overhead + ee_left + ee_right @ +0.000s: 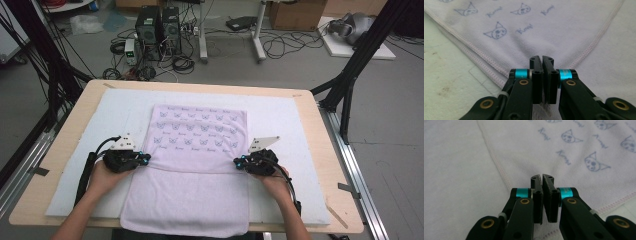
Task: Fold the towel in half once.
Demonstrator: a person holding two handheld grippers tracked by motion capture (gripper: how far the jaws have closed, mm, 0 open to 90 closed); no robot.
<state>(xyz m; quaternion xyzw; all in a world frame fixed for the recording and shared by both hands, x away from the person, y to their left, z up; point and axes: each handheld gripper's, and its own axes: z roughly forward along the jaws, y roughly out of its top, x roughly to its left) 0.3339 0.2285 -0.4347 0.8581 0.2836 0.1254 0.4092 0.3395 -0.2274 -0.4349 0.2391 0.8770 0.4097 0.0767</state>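
On the white foam mat (pixel 100 150) that covers the wooden table (pixel 65 135) lies the lilac towel (pixel 195 165), partly folded: its printed far half is doubled back over the plain near half, whose hem hangs toward the table's near edge. Seen from above, my left gripper (pixel 146 159) sits at the towel's left edge and my right gripper (pixel 237 163) at its right edge, both level with the fold's near hem. Along my left gripper (pixel 542 58), the jaws are clenched together right at the corner of the printed layer, where two stitched hems meet; a tuft of pile shows low between the pads, so I judge they pinch the cloth. Along my right gripper (pixel 541 177), the jaws are likewise pressed tight over the towel (pixel 529 152) beside the stitched hem, but whether fabric is caught between them I cannot tell for certain. The towel (pixel 549 27) is soft, light terry: it will drape and sag the moment I lift, and it will not slip much against the pads. The best hold, to my mind, is at the hemmed corners, where the stitching gives body, both sides raised together so the layer stays flat.
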